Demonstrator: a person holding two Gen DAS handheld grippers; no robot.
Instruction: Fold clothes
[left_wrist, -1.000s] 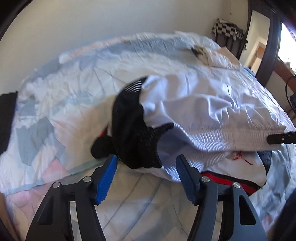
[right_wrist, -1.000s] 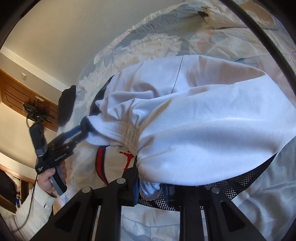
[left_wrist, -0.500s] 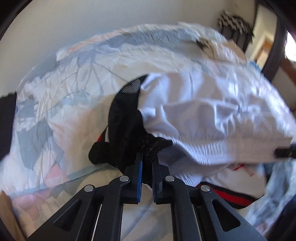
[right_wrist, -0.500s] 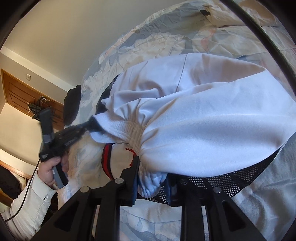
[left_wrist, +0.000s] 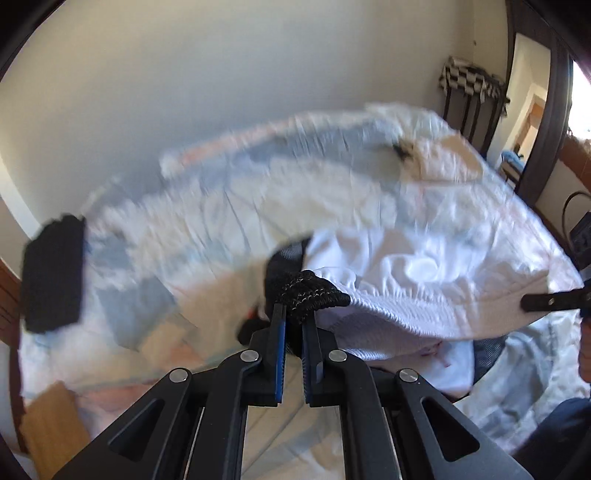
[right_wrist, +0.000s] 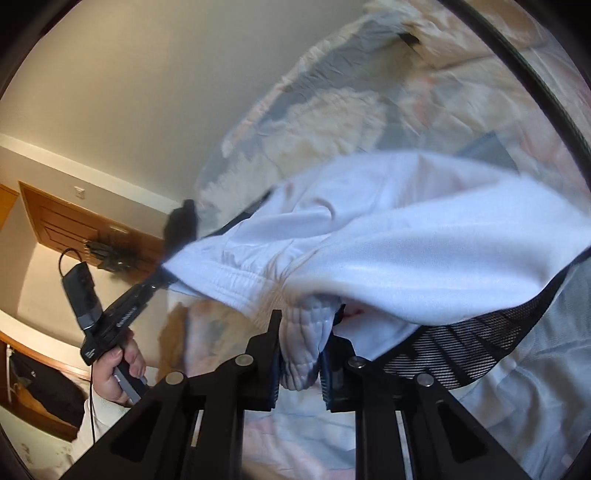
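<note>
White shorts (left_wrist: 417, 266) with a black mesh trim (left_wrist: 310, 291) and an elastic waistband hang stretched above the patchwork bedspread (left_wrist: 207, 210). My left gripper (left_wrist: 293, 314) is shut on the black mesh end of the waistband. My right gripper (right_wrist: 303, 332) pinches the bunched white waistband (right_wrist: 301, 354) at the other end, its jaws closing tighter on the cloth. In the left wrist view the right gripper (left_wrist: 543, 301) shows at the far right edge. In the right wrist view the left gripper (right_wrist: 159, 280) is held by a hand (right_wrist: 118, 365). The shorts' legs (right_wrist: 424, 236) drape away towards the bed.
Another white garment with red print and red-black trim (left_wrist: 436, 358) lies on the bed under the shorts. A black folded item (left_wrist: 51, 273) sits at the bed's left edge. A rack with checkered cloth (left_wrist: 469, 79) and a doorway stand at the back right. A wooden door (right_wrist: 55, 229) is at the left.
My left gripper went from open to shut on the black mesh end. Both grippers then rose, lifting the waistband off the bed and pulling it taut.
</note>
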